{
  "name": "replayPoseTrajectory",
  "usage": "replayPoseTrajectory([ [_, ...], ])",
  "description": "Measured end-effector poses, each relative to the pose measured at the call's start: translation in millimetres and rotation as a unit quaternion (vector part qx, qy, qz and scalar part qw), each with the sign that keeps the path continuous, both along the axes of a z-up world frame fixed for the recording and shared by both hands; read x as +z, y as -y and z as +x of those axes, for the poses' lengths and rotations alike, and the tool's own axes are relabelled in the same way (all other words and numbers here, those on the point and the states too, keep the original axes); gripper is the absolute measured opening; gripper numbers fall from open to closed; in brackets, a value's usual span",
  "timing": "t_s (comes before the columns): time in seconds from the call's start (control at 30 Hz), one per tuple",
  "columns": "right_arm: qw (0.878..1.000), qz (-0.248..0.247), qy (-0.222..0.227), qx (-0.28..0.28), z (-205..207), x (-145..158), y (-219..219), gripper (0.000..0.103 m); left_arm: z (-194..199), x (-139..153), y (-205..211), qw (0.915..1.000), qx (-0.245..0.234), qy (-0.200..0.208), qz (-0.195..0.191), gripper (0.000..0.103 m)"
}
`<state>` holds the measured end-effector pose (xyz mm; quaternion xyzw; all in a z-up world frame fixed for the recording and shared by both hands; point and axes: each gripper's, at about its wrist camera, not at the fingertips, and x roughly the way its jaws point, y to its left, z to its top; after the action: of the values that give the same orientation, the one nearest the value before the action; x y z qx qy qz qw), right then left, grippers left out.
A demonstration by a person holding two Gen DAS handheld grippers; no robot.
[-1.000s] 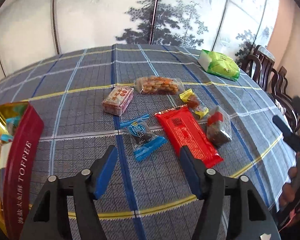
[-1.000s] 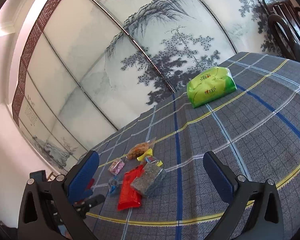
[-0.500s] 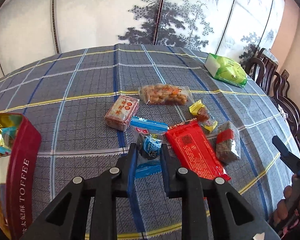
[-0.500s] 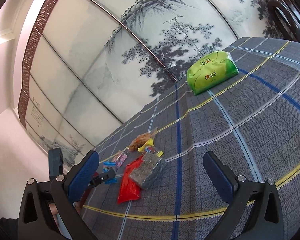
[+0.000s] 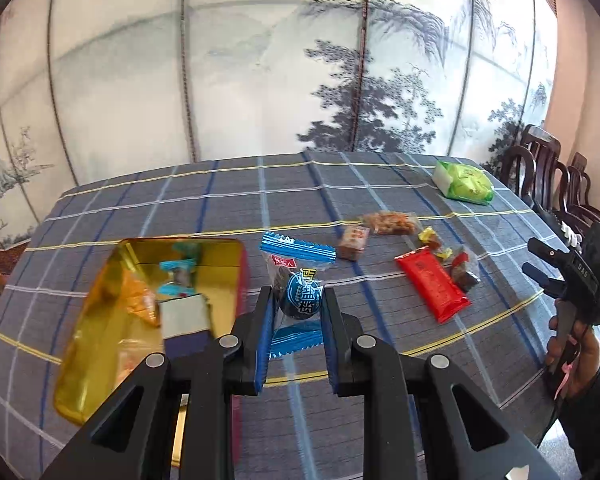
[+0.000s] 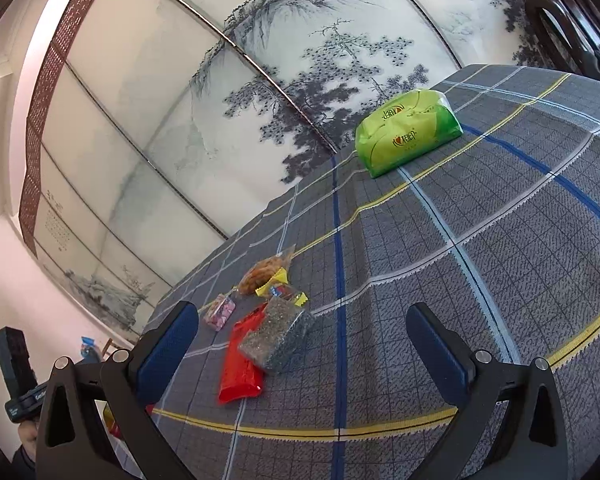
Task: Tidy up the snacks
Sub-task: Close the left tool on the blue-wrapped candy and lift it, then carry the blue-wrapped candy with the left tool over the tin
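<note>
- Blue-wrapped candy (image 5: 300, 294) at frame centre, pinched in left gripper (image 5: 298, 322), lifted off the cloth.
- Step: carrying it; gold tin (image 5: 148, 312) sits lower left, already holding snacks.
- Next: swing over tin opening, release.
- Right gripper (image 6: 314, 354) spread wide, empty, above red packet (image 6: 240, 364).

We see a table draped in a grey plaid tablecloth (image 5: 228, 196) crossed by blue, white and yellow lines; in the right wrist view the same cloth (image 6: 500, 264) fills the lower right. Behind the table, at twelve o'clock, stands a folding screen (image 5: 260, 80) painted with ink pines and misty mountains, its panels divided by thin dark strips. In the right wrist view the screen (image 6: 204, 92) carries a reddish-brown lattice border along its top edge. At three o'clock in the left wrist view, dark wooden chairs (image 5: 548, 168) line the table's edge beside a pale pink wall.
</note>
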<state>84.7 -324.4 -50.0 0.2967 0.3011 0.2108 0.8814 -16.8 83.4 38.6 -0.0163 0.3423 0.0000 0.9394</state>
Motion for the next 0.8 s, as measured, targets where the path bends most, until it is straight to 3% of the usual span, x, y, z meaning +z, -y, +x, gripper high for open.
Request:
replayPoseTrajectory([
  [0.2, 1.0, -0.01, -0.016, -0.005, 4.2, -2.6, -1.2, 0.103, -26.3, -19.1, -79.9, 0.9962, 0.083, -0.019, -0.02, 0.019],
  [0.37, 0.999, -0.022, -0.031, -0.009, 7.3, -5.2, -3.1, 0.103, -40.8, -34.2, -118.0, 0.9925, 0.116, -0.028, -0.028, 0.019],
  [0.57, 0.998, -0.035, -0.045, -0.014, 9.9, -7.6, -5.4, 0.103, -45.9, -41.7, -134.6, 0.9909, 0.124, -0.031, -0.043, 0.019],
  [0.8, 0.998, -0.045, -0.052, -0.016, 11.1, -8.3, -7.9, 0.103, -43.3, -47.3, -124.8, 0.9932, 0.108, -0.034, -0.029, 0.02],
])
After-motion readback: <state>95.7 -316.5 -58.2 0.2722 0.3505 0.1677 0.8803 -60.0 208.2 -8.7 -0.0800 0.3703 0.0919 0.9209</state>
